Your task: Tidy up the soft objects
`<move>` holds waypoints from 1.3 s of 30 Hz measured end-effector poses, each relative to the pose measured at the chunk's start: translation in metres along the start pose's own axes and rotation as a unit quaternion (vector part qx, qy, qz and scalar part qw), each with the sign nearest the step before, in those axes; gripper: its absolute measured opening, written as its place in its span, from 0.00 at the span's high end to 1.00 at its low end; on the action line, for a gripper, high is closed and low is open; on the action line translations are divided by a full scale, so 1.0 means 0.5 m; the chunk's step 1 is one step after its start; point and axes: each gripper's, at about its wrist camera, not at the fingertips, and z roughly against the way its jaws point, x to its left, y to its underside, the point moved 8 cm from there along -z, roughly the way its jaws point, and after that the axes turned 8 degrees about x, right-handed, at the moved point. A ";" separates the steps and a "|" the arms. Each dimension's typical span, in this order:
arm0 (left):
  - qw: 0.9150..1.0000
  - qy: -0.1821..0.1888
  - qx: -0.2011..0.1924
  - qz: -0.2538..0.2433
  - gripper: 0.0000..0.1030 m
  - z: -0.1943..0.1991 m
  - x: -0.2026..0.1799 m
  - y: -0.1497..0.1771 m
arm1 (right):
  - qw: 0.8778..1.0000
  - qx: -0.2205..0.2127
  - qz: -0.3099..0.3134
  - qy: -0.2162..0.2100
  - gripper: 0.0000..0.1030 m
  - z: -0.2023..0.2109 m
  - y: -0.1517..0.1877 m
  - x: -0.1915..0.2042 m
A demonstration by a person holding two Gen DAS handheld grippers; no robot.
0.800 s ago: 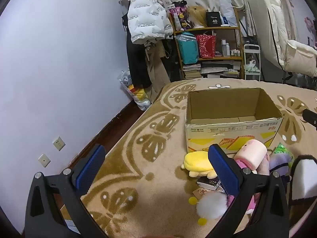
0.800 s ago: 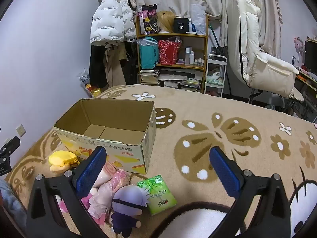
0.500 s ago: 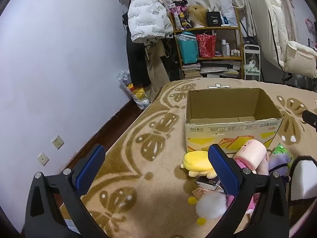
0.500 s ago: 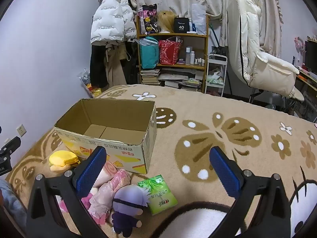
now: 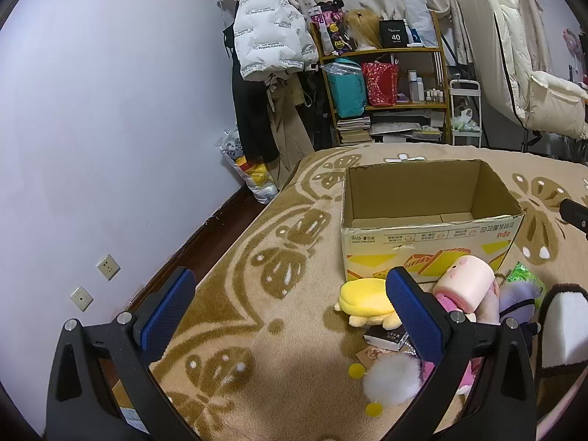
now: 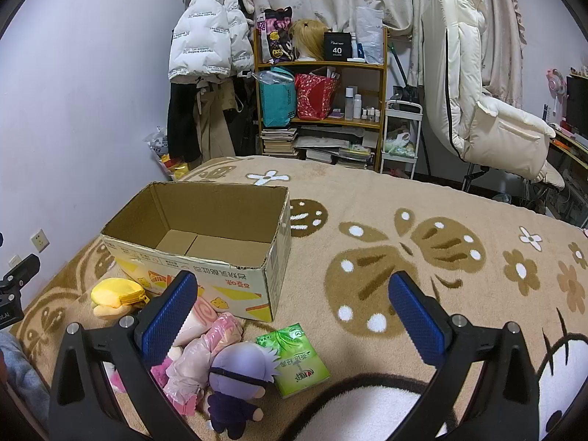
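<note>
Both tools, left (image 5: 290, 303) and right (image 6: 292, 303), hang wide open above the toys (image 6: 220, 352), which lie beside the empty box (image 6: 205, 242), ready for packing.

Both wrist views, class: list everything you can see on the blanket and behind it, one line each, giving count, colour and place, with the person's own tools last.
cardboard box: one, brown with yellow print, open and empty, on the blanket
yellow plush: one, yellow, in front of the box
pink roll plush: one, pink, beside the yellow plush
purple-haired doll: one, lilac hair, dark body, lying by the tissue pack
tissue pack: one, green, right of the doll
white pompom: one, white, nearest the left tool
blanket: one, tan with brown butterflies
shelf: one, wooden, against the curtain
puffer jacket: one, white, hanging left of the shelf
chair: one, cream, far right
left tool: one, black with blue pads, open
right tool: one, black with blue pads, open
</note>
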 end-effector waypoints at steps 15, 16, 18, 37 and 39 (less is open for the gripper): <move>1.000 -0.001 0.001 -0.002 0.01 0.001 -0.008 0.007 | 1.000 0.000 0.000 0.000 0.00 0.001 0.000 0.000; 1.000 -0.001 0.000 -0.001 0.01 0.000 -0.006 0.006 | 1.000 0.000 0.000 0.000 0.00 0.001 0.000 0.000; 1.000 0.000 0.000 -0.001 0.01 0.000 -0.007 0.007 | 1.000 0.001 0.000 0.001 0.00 0.000 0.000 0.000; 1.000 0.002 0.003 -0.004 0.01 -0.007 -0.008 0.011 | 1.000 0.002 0.001 0.001 0.00 -0.002 0.002 0.003; 1.000 0.003 0.003 -0.003 0.01 -0.007 -0.008 0.012 | 1.000 0.002 0.001 0.001 0.00 -0.002 0.002 0.003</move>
